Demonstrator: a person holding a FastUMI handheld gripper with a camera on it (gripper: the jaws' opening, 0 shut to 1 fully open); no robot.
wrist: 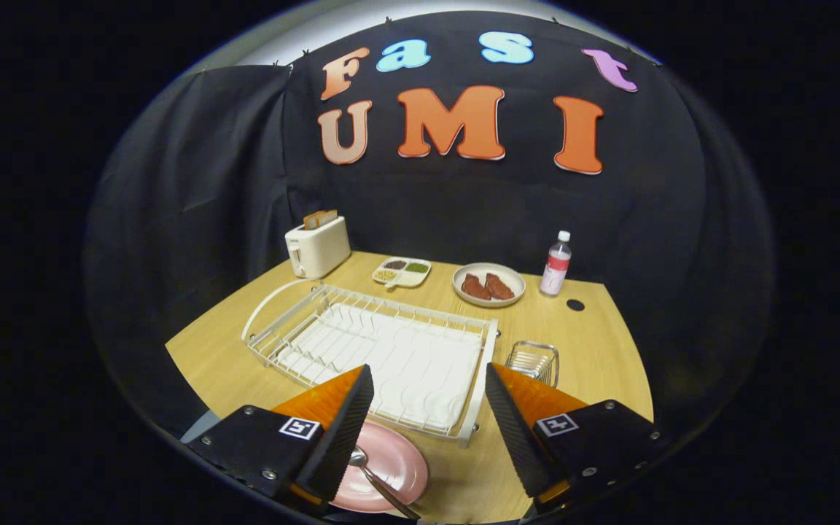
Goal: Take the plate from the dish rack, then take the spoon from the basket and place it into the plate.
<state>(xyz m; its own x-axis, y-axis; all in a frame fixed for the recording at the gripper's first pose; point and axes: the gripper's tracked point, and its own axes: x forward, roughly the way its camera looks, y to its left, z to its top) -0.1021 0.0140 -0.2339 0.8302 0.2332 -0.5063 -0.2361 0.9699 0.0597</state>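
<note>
Gripper view: the gripper [429, 408] is spread wide, holding nothing. The spoon [376, 480] lies on the plate [398, 467] before the rack [383, 350].

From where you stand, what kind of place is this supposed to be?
Likely a mock kitchen counter set up in a booth. A wooden table holds a dish rack, a toaster and a plate of meat. The gripper, fingers open, hovers near a pink plate with a spoon.
</note>
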